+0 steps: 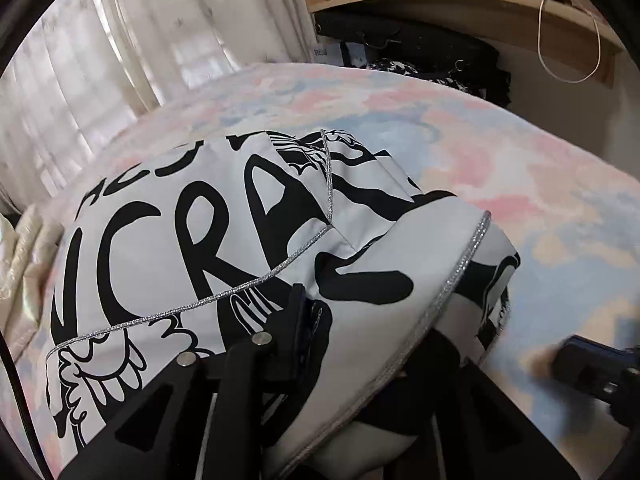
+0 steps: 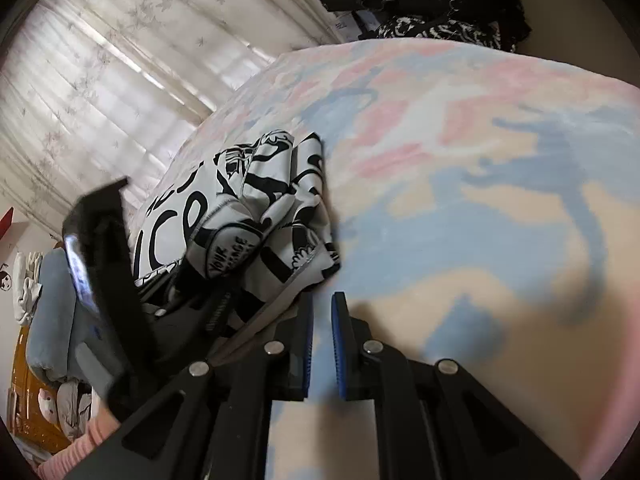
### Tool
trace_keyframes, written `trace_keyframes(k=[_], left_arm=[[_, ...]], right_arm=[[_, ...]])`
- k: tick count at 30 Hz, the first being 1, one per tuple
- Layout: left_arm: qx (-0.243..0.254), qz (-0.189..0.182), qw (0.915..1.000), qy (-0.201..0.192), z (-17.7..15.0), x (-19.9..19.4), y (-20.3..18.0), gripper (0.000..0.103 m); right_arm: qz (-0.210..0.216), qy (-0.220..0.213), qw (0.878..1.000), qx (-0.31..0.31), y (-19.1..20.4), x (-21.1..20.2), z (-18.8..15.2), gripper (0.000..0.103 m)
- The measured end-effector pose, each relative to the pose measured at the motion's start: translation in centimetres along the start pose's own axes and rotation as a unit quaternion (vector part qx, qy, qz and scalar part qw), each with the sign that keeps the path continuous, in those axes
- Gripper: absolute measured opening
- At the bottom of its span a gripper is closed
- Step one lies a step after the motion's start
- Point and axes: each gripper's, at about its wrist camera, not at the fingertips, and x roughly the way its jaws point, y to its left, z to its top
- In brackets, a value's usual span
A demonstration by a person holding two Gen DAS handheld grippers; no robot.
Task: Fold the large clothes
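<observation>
A white garment (image 1: 180, 240) with big black lettering and silver piping lies bunched on the pastel blanket (image 1: 500, 152) of a bed. A fold of it drapes over my left gripper (image 1: 360, 328). The left finger (image 1: 298, 320) shows, but the right one is buried under cloth, so the grip is hidden. In the right wrist view the garment (image 2: 256, 200) sits to the left, apart from my right gripper (image 2: 322, 336). Its blue pads (image 2: 339, 344) stand nearly together over bare blanket (image 2: 480, 200) with nothing between them. The right gripper (image 1: 580, 360) also shows low right in the left wrist view.
Sheer curtains (image 1: 120, 60) hang behind the bed on the left. A wooden shelf (image 1: 460, 0) with small boxes and a white cord loop (image 1: 568, 52) is at the back right, above a pile of dark clothes (image 1: 420, 52). Cushions and soft toys (image 2: 52, 320) lie beside the bed.
</observation>
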Motion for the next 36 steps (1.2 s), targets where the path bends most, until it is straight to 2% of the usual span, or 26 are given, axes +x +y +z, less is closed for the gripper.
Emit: trace_keyframes(k=[1, 2, 3, 4, 5, 7, 11, 16, 19, 22, 25, 26, 30, 33, 34, 35, 36], left_arm=[[-0.002, -0.007, 1.0000, 0.005, 0.0, -0.4, 0.3, 0.032], [-0.005, -0.013, 0.9999, 0.010, 0.2, -0.5, 0.9, 0.054], [-0.010, -0.018, 0.9997, 0.015, 0.1, -1.1, 1.2, 0.065], [-0.015, -0.020, 0.9996, 0.016, -0.1, -1.8, 1.6, 0.077], [-0.021, -0.028, 0.9993, 0.014, -0.4, -2.7, 1.9, 0.077], [-0.030, -0.045, 0.9985, 0.015, -0.5, -3.7, 2.8, 0.077], [-0.064, -0.077, 0.9949, -0.003, -1.5, -7.8, 5.5, 0.077], [-0.100, -0.069, 0.9920, -0.034, -1.8, -11.9, 10.7, 0.077], [-0.098, -0.027, 0.9944, -0.029, -1.5, -11.4, 13.4, 0.077], [-0.105, -0.008, 0.9945, -0.003, -1.8, -9.1, 15.5, 0.075], [-0.122, -0.019, 0.9918, 0.033, -2.5, -6.4, 17.3, 0.050], [-0.131, -0.028, 0.9901, 0.042, -2.8, -5.6, 17.9, 0.048], [-0.162, -0.059, 0.9847, 0.024, -3.1, -4.6, 19.2, 0.048], [-0.156, -0.060, 0.9858, 0.020, -2.9, -4.1, 19.1, 0.048], [-0.153, -0.055, 0.9865, 0.019, -2.7, -3.9, 19.0, 0.048], [-0.152, -0.050, 0.9869, 0.018, -2.5, -3.8, 19.0, 0.046], [-0.151, -0.048, 0.9872, 0.019, -2.2, -3.8, 18.9, 0.044]], right_arm=[[0.002, 0.002, 1.000, 0.001, -0.7, -0.2, -0.1, 0.009], [0.004, 0.005, 1.000, 0.004, -0.6, 0.0, 0.3, 0.011], [0.007, 0.008, 1.000, 0.007, -0.5, 0.1, 0.4, 0.013], [0.008, 0.010, 1.000, 0.007, -0.3, 0.1, 0.6, 0.021], [0.007, 0.010, 1.000, 0.008, -0.3, -0.2, 0.7, 0.032], [0.016, 0.006, 1.000, 0.010, -0.3, -0.5, 1.3, 0.042], [0.032, 0.001, 0.999, 0.012, 0.0, -1.3, 2.5, 0.042], [0.059, 0.002, 0.998, -0.001, 1.8, -1.7, 5.9, 0.043], [0.092, 0.046, 0.995, 0.001, 2.7, -0.1, 7.8, 0.049], [0.086, 0.099, 0.991, 0.000, 2.9, 2.9, 9.2, 0.049], [0.082, 0.151, 0.985, 0.004, 2.7, 6.1, 9.5, 0.049], [0.090, 0.167, 0.982, 0.012, 2.4, 7.2, 9.7, 0.049], [0.107, 0.187, 0.977, 0.012, 2.7, 9.8, 10.5, 0.049], [0.105, 0.195, 0.975, 0.002, 3.4, 12.1, 10.6, 0.049], [0.100, 0.193, 0.976, -0.005, 3.8, 12.6, 10.6, 0.044], [0.091, 0.188, 0.978, -0.017, 4.2, 12.9, 10.6, 0.025], [0.065, 0.175, 0.981, -0.052, 5.0, 13.0, 10.6, 0.013]])
